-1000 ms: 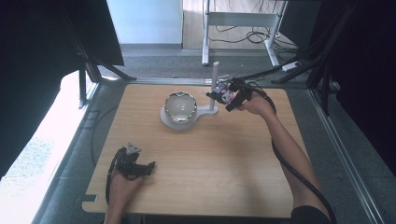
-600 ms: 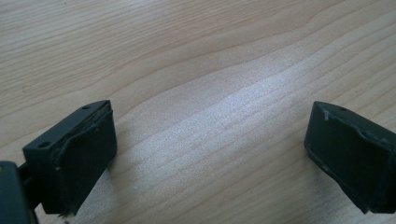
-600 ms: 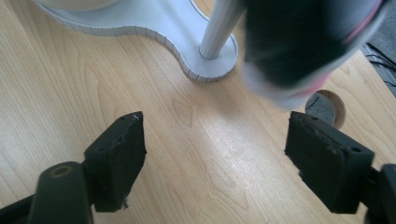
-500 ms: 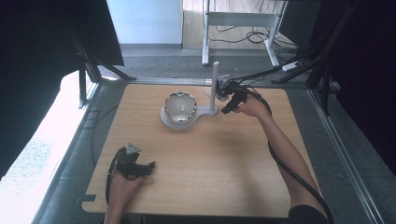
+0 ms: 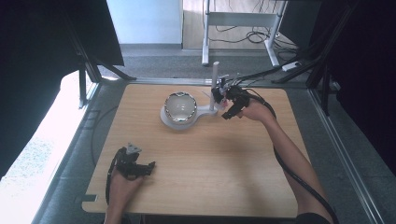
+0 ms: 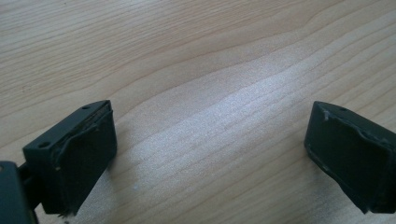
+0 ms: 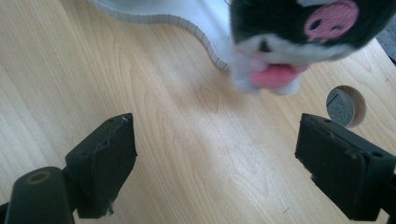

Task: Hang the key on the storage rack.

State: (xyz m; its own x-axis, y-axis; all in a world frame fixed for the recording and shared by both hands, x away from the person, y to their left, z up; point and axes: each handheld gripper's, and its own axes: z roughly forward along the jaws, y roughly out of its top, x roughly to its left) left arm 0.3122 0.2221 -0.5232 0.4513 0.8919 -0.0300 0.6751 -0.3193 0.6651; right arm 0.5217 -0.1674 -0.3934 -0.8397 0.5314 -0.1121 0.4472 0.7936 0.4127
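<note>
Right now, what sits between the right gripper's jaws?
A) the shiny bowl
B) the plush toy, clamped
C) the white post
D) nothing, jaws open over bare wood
D: in the right gripper view the right gripper has its jaws wide apart over bare table, with the black, white and pink plush toy ahead of them, not between them.

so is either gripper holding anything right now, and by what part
Nothing is held. The left gripper is open over bare table. The right gripper is open too, its jaws wide apart, the black and white plush toy just beyond them.
</note>
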